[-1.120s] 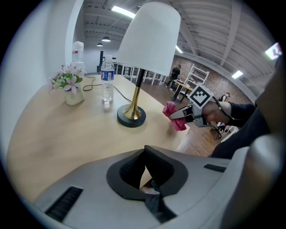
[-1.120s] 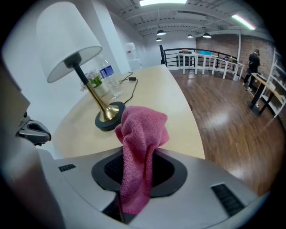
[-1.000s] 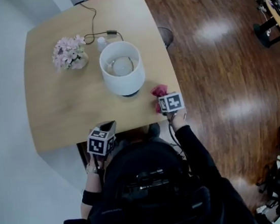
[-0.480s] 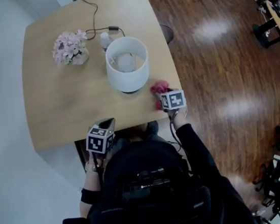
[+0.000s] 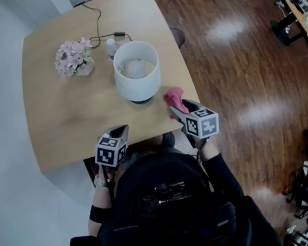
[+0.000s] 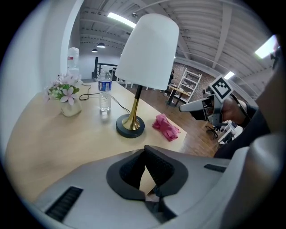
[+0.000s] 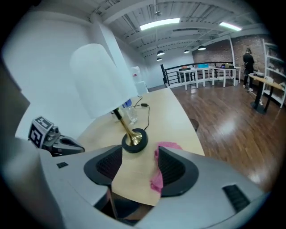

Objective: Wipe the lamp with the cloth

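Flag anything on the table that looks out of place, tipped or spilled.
Nothing is tipped or spilled: the lamp, bottle and flowers all stand upright. Only the pink cloth stands out. It lies crumpled beside the lamp base, close to the edge of the table.

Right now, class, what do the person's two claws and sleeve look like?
The left claw and right claw are pale grey moulded shells with dark ribbed pads. Each carries a white cube printed with black square markers. A black sleeve covers the right arm.
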